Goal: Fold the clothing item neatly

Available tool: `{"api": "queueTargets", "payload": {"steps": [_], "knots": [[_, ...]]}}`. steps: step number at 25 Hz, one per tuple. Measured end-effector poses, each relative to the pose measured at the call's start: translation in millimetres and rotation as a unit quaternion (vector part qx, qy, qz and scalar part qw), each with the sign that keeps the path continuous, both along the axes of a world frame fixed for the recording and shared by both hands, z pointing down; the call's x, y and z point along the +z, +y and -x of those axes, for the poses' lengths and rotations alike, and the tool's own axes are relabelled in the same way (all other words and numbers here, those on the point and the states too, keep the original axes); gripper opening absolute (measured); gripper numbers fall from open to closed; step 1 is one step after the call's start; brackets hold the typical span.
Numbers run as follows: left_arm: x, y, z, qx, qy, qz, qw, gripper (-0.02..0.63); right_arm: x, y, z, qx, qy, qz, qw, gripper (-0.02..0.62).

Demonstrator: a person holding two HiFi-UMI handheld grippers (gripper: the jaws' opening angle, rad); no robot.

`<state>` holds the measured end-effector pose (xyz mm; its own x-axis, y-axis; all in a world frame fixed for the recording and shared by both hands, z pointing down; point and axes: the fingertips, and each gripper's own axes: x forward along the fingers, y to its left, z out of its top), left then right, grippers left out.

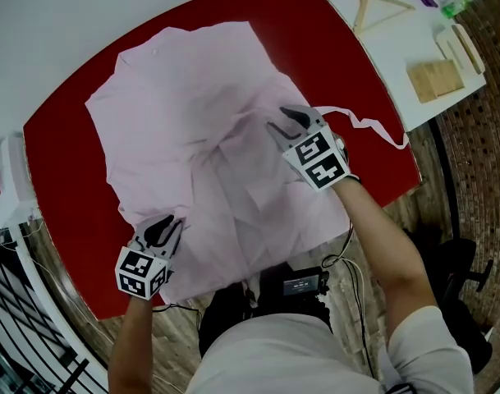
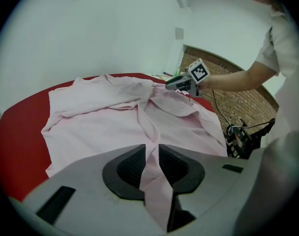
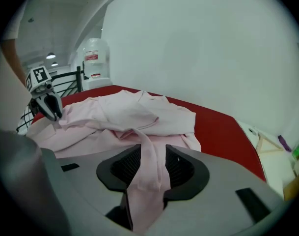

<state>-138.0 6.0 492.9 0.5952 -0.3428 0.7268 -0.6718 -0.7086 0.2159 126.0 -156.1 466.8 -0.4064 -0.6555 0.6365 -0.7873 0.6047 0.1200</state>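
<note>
Holding a fold at the near left edge of the cloth, the left gripper has its jaws clamped on the fabric. There is one pink shirt. It lies rumpled on the red desk and covers most of the middle. Its long axis runs from the far left, where the neck end seems to be, to the near right, toward the person. The right gripper is at the right side of the shirt. Its jaws stand apart, and a raised fold of fabric hangs loosely between them. A narrow strip of the same cloth trails to the right. Further right, a white table carries one wooden hanger and a flat wooden block.
</note>
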Motion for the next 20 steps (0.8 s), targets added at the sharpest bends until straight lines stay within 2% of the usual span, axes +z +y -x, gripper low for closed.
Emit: {"api": "queueTargets", "payload": {"steps": [4,6,7,8,10,15,20], "knots": [[0.0,-1.1,1.0,-0.002,0.004,-0.001,1.0,0.08,9.9,-18.6,32.3,-0.051,0.036,0.01,0.998,0.155],[0.2,0.2,1.0,-0.002,0.004,0.0,1.0,0.08,25.3,-20.1,42.7,-0.084,0.077,0.029,0.993,0.154],[0.5,0.8,0.8,-0.002,0.004,0.001,1.0,0.08,31.4,-20.1,44.4,-0.097,0.102,0.033,0.989,0.112],[0.7,1.2,0.6,-0.003,0.005,0.002,1.0,0.08,33.8,-20.2,44.7,-0.108,0.122,0.033,0.986,0.02],[0.5,0.5,0.5,-0.004,0.008,0.001,1.0,0.08,25.2,-23.2,44.9,-0.118,0.133,0.017,0.984,0.02],[2.8,-2.2,3.2,-0.008,0.014,0.006,0.9999,0.08,-39.9,-51.3,49.0,-0.114,0.135,-0.091,0.98,0.019],[8.4,0.1,0.0,-0.006,0.015,0.015,0.9998,0.08,-95.3,-57.4,61.7,-0.128,0.147,-0.219,0.956,0.019]]}}
